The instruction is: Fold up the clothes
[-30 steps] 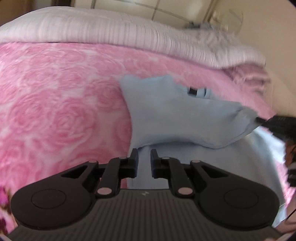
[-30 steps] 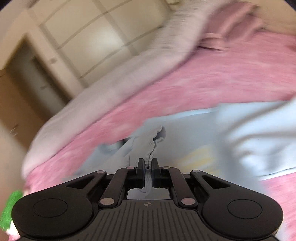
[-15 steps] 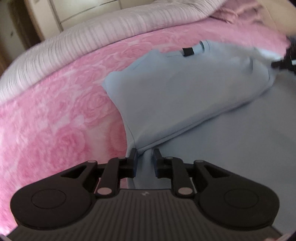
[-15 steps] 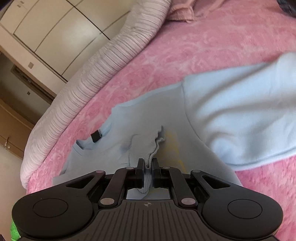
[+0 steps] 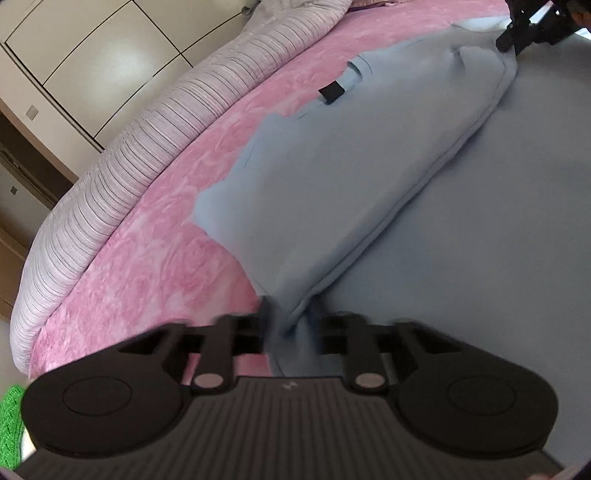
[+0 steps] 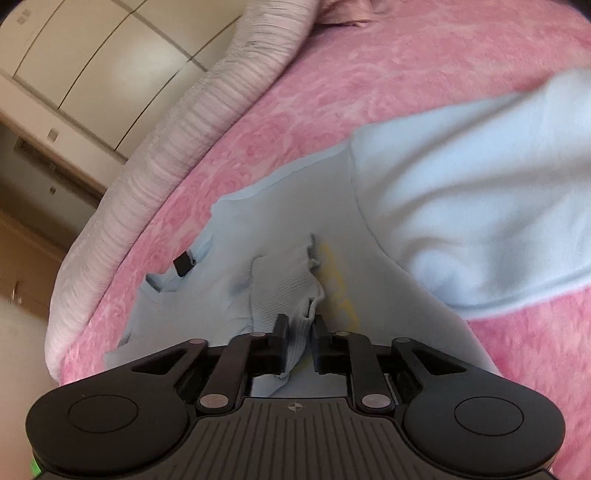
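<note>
Item: light-blue sweatshirt (image 5: 332, 192), lying on a pink rose-patterned bedspread (image 5: 155, 258); one panel is folded over the body, its folded edge running from 1 o'clock down to 6 o'clock in the left wrist view.

Left gripper (image 5: 288, 321): a bunched corner of the folded edge sits between its fingers; the jaws have just been closing and the frame is blurred, so I cannot tell whether the pads press.

Right gripper (image 6: 298, 328): the ribbed cuff (image 6: 284, 284) stands between fingers set slightly apart; the jaws have just been opening, and the right-hand pad is clear of the cloth. In the left wrist view it shows at 1 o'clock (image 5: 517, 33).

Neck label (image 6: 183, 264): black tab at 10 o'clock of the right gripper.

Sleeve (image 6: 480, 192): spread at 2 o'clock.

Borders: striped grey quilt (image 5: 110, 177) along the bedspread's far edge, 9 to 12 o'clock. Open pink cover between quilt and sweatshirt, and at 4 o'clock in the right wrist view.
</note>
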Available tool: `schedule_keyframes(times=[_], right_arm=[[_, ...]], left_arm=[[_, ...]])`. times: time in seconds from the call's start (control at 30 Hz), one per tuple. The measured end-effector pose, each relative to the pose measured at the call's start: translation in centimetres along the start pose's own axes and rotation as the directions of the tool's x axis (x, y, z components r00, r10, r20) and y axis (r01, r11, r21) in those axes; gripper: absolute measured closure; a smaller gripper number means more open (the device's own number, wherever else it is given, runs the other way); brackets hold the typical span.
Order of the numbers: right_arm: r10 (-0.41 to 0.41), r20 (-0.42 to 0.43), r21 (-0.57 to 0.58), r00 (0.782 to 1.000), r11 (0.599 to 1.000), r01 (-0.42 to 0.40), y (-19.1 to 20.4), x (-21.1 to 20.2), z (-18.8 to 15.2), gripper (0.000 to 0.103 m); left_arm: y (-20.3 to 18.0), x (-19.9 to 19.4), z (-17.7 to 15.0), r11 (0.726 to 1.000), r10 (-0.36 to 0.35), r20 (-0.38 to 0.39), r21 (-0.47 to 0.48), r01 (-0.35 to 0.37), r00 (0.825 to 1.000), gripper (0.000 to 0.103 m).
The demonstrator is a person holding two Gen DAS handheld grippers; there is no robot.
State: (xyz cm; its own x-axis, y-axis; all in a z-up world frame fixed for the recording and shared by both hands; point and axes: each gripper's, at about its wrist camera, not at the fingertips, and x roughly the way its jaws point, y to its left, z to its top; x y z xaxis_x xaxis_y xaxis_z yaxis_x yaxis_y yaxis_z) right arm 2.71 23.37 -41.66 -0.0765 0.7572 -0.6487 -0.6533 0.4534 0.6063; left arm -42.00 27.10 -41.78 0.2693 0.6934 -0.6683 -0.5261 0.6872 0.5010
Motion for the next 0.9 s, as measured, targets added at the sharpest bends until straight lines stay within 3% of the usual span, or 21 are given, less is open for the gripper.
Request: schedule_keyframes(times=[0.07, 0.17, 0.23, 0.3, 0.33, 0.47, 0.5, 0.57, 0.63, 0.7, 0.83, 0.9], right_arm=[[0.001, 0.046, -0.106, 0.999, 0.994, 0.004, 1.4, -0.5, 0.1, 0.098], [0.109, 0.153, -0.268, 0.982, 0.961, -0.065, 3.6, -2.5, -0.1, 0.098], [0.017, 0.139, -0.285, 0.99, 0.958, 0.023, 3.7, -2.0, -0.2, 0.098], [-0.097, 0.048, -0.21, 0.994, 0.972, 0.105, 1.9, 0.0, -0.4, 0.098], [-0.116, 0.024, -0.189, 0.993, 0.975, 0.119, 1.2, 0.6, -0.6, 0.098], [-0.117, 0.045, -0.182, 0.992, 0.976, 0.124, 1.3, 0.1, -0.8, 0.094], [-0.125, 0.041, -0.172, 0.991, 0.976, 0.13, 1.3, 0.1, -0.6, 0.092], [-0.173, 0.075, -0.191, 0.982, 0.964, 0.184, 1.8, -0.9, -0.7, 0.077], [-0.225, 0.122, -0.211, 0.967, 0.946, 0.247, 2.3, -1.9, -0.9, 0.072], [-0.189, 0.137, -0.222, 0.972, 0.951, 0.216, 2.7, -2.8, -1.2, 0.072], [-0.069, 0.088, -0.294, 0.994, 0.951, 0.092, 3.8, -2.4, -2.1, 0.072], [-0.125, 0.033, -0.307, 0.992, 0.943, 0.129, 3.6, -0.6, -2.5, 0.072]], left_arm=[[1.5, -0.4, -0.2, 0.991, -0.017, 0.02, -0.135, 0.02, 1.0, 0.092], [3.0, -0.5, -1.4, 0.946, -0.051, 0.033, -0.319, 0.058, 0.998, 0.093], [3.8, -0.2, -2.2, 0.901, -0.08, 0.032, -0.426, 0.086, 0.996, 0.093], [4.2, 0.1, -2.2, 0.876, -0.105, 0.022, -0.47, 0.103, 0.994, 0.092], [4.4, 0.1, -2.0, 0.867, -0.111, 0.02, -0.487, 0.107, 0.994, 0.092], [5.4, -0.3, -1.4, 0.85, -0.137, 0.003, -0.514, 0.119, 0.991, 0.088], [5.8, -1.0, -1.5, 0.837, -0.136, 0.019, -0.533, 0.125, 0.991, 0.087], [6.6, -2.3, -1.7, 0.809, -0.134, 0.05, -0.571, 0.139, 0.99, 0.087], [7.7, -3.6, -2.0, 0.768, -0.13, 0.091, -0.621, 0.159, 0.987, 0.088], [8.2, -4.1, -1.8, 0.738, -0.134, 0.121, -0.651, 0.18, 0.984, 0.088], [6.4, -2.1, 0.0, 0.792, -0.164, 0.098, -0.58, 0.19, 0.982, 0.088], [5.6, -0.5, 0.3, 0.799, -0.178, 0.053, -0.575, 0.176, 0.983, 0.086]])
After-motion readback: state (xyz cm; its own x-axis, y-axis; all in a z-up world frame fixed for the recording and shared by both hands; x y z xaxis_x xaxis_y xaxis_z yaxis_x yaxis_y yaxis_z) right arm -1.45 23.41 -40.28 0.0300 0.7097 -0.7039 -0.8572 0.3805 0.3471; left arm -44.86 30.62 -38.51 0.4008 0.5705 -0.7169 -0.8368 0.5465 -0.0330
